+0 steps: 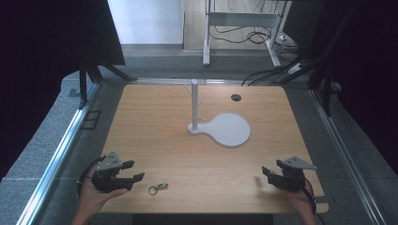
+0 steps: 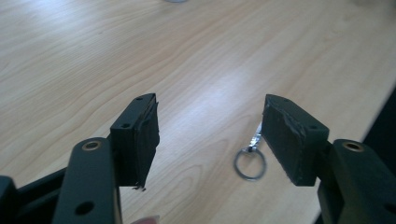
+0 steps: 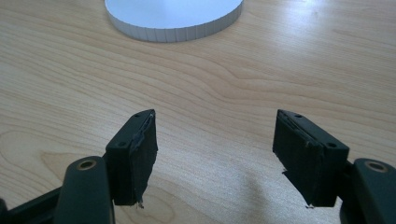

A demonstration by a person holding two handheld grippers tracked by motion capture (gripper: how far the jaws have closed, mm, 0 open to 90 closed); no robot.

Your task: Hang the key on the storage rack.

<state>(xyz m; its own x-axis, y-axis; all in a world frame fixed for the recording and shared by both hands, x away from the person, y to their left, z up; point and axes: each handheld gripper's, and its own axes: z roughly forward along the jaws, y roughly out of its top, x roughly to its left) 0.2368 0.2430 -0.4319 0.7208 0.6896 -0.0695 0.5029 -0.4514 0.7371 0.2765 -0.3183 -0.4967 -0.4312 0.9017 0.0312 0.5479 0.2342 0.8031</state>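
The person's left hand enters at the near table edge and holds the left gripper low over the wooden table, near its front-left corner. Its 2 jaws stand wide apart, released, with nothing between them. In the left gripper view, bare wood fills the gap between the pads, and a small metal key ring lies flat on the table just beside the right-hand jaw, partly hidden behind it. A short clasp appears to be attached to the ring, though the detail is too small to confirm. From the high view, the key ring lies near the front edge, just to the right of the left gripper and apart from it.

The right gripper is held in the right hand near the front-right corner. Its jaws are also spread, released, and empty, over bare wood.

A white stand sits at the table centre: 1 upright post with short side pegs on a flat base with a round lobe. The lobe's edge shows at the top of the right gripper view. A dark round hole lies near the far edge.
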